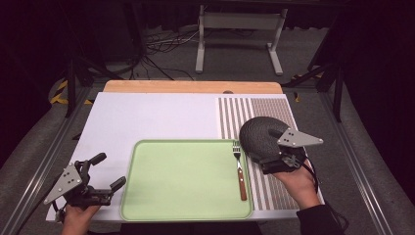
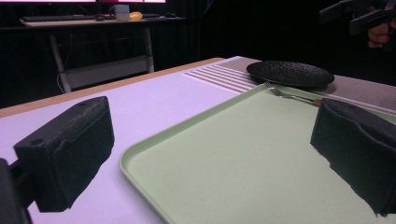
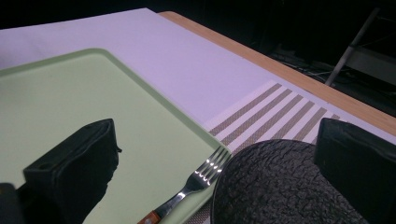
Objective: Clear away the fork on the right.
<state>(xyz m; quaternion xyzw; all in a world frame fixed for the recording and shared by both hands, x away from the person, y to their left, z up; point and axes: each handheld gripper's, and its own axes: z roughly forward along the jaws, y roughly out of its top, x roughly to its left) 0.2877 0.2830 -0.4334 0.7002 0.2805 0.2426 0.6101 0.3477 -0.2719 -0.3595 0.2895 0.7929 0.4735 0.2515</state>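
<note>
A pale green tray [image 1: 181, 176] [image 2: 233, 154] [image 3: 56, 98] lies at the table's near middle. A fork [image 1: 240, 169] [image 2: 292, 95] [image 3: 196, 184] with a wooden handle rests along the tray's right side, tines pointing away. Just right of it, a black textured plate [image 1: 259, 134] [image 2: 289, 73] [image 3: 275, 186] sits on the striped placemat [image 1: 254, 110]. My right gripper [image 1: 269, 152] [image 3: 217, 177] hovers open over the plate's near edge, jaws wide apart with nothing between them. My left gripper [image 1: 110, 170] [image 2: 210, 158] stands open at the tray's left edge, holding nothing.
A white mat [image 1: 147, 117] covers most of the table, with a wooden strip [image 1: 191, 86] along the far edge. Behind the table, a metal stand [image 1: 240, 29] and cables sit on the floor. The other hand and gripper [image 2: 359, 16] hang high at the left gripper view's top right.
</note>
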